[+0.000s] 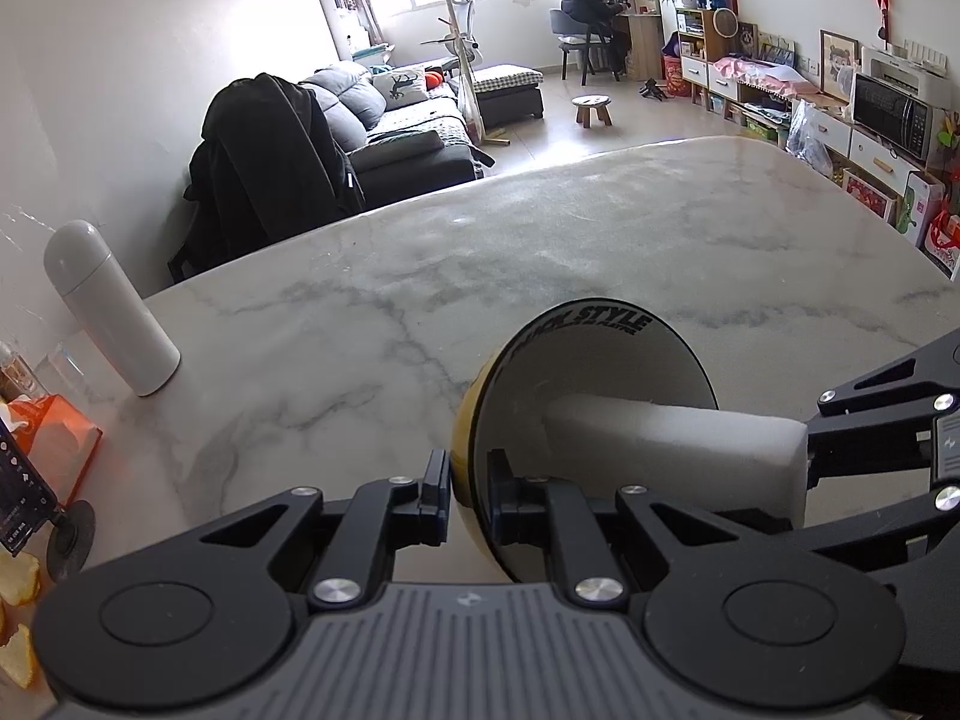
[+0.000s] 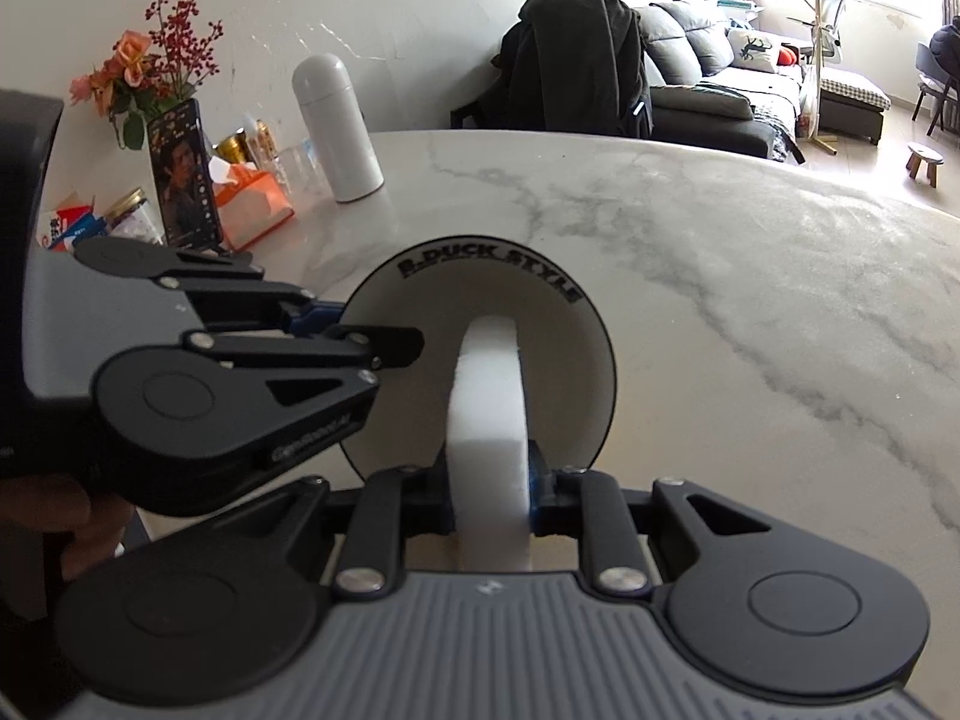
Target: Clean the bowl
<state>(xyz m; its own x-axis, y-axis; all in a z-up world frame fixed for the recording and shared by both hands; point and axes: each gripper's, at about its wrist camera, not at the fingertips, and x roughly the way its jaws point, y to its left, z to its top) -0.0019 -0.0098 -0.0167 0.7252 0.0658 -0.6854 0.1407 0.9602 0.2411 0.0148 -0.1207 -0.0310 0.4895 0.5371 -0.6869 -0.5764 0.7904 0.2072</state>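
A bowl [image 1: 606,360], yellow outside and white inside with black lettering at its rim, is held tilted on its side above the marble table. My left gripper [image 1: 469,495] is shut on the bowl's rim, one finger outside and one inside. My right gripper [image 2: 489,495] is shut on a white sponge block [image 2: 487,408], which reaches into the bowl [image 2: 558,360] and touches its inner wall. In the left wrist view the sponge [image 1: 678,450] comes in from the right with the right gripper [image 1: 807,459] behind it. The left gripper [image 2: 336,324] shows at the bowl's left rim in the right wrist view.
A white flask [image 2: 339,126] stands at the table's [image 2: 720,300] far left, beside an orange tissue pack [image 2: 252,204], a phone on a stand [image 2: 183,174], jars and a flower vase [image 2: 150,60]. Behind the table are a chair draped with a black coat [image 2: 576,54], a sofa and a seated person [image 1: 591,6].
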